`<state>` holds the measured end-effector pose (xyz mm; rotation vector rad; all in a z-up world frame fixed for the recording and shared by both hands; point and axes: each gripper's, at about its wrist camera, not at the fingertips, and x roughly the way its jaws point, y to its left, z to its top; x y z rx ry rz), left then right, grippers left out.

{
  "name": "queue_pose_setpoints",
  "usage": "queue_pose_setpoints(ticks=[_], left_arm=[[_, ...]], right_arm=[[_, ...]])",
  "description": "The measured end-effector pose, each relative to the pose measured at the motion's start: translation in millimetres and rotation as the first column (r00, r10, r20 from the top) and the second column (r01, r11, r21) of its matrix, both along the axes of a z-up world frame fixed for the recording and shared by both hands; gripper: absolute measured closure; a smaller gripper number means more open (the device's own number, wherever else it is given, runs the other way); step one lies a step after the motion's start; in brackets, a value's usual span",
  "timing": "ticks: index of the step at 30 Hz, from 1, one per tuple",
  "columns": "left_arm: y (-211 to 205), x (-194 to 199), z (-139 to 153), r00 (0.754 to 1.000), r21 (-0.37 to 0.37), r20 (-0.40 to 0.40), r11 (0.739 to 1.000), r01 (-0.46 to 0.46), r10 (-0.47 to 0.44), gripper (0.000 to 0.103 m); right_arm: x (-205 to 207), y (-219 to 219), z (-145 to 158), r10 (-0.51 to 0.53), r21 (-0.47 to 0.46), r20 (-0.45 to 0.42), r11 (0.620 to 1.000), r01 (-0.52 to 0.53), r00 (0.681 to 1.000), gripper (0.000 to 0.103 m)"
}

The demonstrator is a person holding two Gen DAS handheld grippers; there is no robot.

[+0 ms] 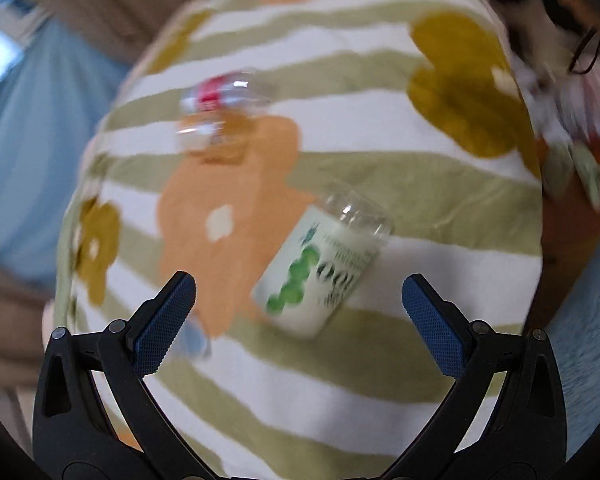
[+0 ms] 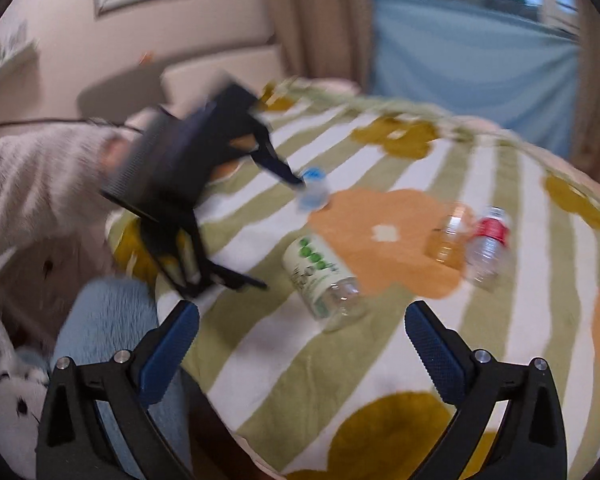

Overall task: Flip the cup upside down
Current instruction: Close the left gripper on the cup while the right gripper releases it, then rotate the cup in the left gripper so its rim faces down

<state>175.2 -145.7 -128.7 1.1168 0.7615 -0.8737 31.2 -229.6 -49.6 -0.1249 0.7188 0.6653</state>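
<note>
Left wrist view: our left tongs (image 1: pixel 299 286) gape just short of the cup (image 1: pixel 322 270), lying unflipped; right tongs (image 2: pixel 302 314) idle, released.

A bed (image 2: pixel 380 364) under a green-and-white striped blanket (image 1: pixel 340 380) with orange and mustard flowers carries everything. In the right wrist view, a white-labelled cup (image 2: pixel 320 276) with green dots lies on its side near the middle. A small blue-capped container (image 2: pixel 313 189) sits farther back, and two clear bottles (image 2: pixel 472 242) lie side by side to the right.
</note>
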Motion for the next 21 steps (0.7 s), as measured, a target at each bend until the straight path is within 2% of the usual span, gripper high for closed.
queue_pose_setpoints(ticks=[4,7,10,11,12,15,17,19,21], left_arm=[[-23.9,8.1,-30.0,0.992,0.091,-0.061,0.989,0.114,-0.108,0.003],[-31.3,14.0,-50.2,0.987,0.173,-0.087,0.973,0.15,-0.136,0.012],[-33.3,21.6,-62.5,0.984,0.211,-0.113,0.965,0.157,-0.136,0.021],[-33.6,23.6,-65.4,0.983,0.217,-0.126,0.964,0.156,-0.131,0.028],[-33.9,25.1,-67.5,0.983,0.224,-0.136,0.963,0.151,-0.123,0.034],[-34.3,26.3,-67.9,0.983,0.229,-0.158,0.965,0.13,-0.095,0.035],[-35.4,33.4,-63.7,0.977,0.233,-0.208,0.969,0.085,-0.036,0.035],[-35.5,42.8,-58.4,0.962,0.236,-0.269,0.972,0.017,0.049,0.035],[-33.2,53.9,-52.6,0.929,0.227,-0.339,0.971,-0.073,0.149,0.036]], right_arm=[[-26.0,-25.0,-8.5,-0.123,0.071,0.01,0.99,0.122,0.992,0.0],[-35.4,-40.9,-18.8,-0.195,0.126,-0.037,0.972,0.198,0.98,0.0],[-38.6,-54.6,-26.0,-0.246,0.18,-0.081,0.949,0.257,0.966,0.0],[-38.7,-58.4,-28.1,-0.26,0.2,-0.088,0.941,0.273,0.961,0.0],[-39.4,-61.0,-27.1,-0.265,0.22,-0.095,0.935,0.28,0.96,0.0],[-39.0,-66.9,-27.1,-0.263,0.279,-0.112,0.917,0.284,0.958,0.0],[-39.3,-68.7,-26.2,-0.258,0.296,-0.116,0.913,0.281,0.959,0.0],[-38.7,-69.4,-23.0,-0.252,0.317,-0.115,0.907,0.276,0.961,0.0],[-40.1,-72.1,-21.4,-0.24,0.351,-0.116,0.898,0.266,0.964,0.0]])
